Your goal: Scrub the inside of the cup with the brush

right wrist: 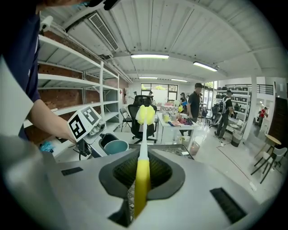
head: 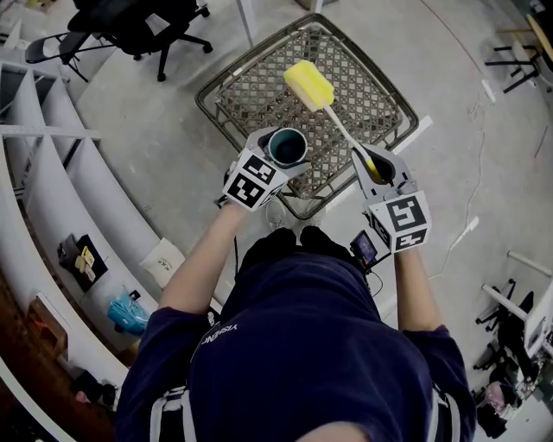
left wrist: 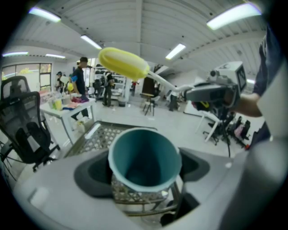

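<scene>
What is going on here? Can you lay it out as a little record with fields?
left gripper: shut on the teal cup, mouth facing up
right gripper: shut on the yellow handle of the brush
sponge head: yellow, outside the cup, apart from its rim
cup inside: looks empty
below: wire mesh rack on a concrete floor
scrubbing: not yet begun

Grey concrete floor [head: 147,147], mesh table [head: 259,99] and office chair [head: 143,26] on it
</scene>
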The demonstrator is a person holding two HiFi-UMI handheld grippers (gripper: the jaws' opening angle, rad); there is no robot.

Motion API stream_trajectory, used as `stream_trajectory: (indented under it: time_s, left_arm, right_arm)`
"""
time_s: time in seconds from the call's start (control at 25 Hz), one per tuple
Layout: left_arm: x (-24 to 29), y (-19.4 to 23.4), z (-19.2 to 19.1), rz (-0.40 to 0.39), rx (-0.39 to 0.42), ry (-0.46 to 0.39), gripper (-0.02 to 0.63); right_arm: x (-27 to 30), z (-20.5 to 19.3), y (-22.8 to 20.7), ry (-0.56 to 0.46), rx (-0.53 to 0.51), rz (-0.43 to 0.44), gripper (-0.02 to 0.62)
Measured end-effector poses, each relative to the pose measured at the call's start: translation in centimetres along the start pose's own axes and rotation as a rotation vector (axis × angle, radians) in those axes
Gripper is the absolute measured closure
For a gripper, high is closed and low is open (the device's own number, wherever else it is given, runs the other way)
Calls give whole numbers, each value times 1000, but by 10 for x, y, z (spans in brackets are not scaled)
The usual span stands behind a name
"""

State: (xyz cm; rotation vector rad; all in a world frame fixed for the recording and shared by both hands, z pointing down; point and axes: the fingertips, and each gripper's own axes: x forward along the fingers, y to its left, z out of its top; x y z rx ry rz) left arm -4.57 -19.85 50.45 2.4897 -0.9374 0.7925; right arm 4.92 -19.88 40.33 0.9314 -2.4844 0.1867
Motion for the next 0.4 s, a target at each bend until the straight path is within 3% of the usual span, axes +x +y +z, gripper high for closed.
stream_trajectory:
  time_s: [0.4]
  left_arm:
    - [4, 1, -1, -10, 2, 4, 197]
  right_arm:
    - [4, -2, 4, 13, 3, 20, 565]
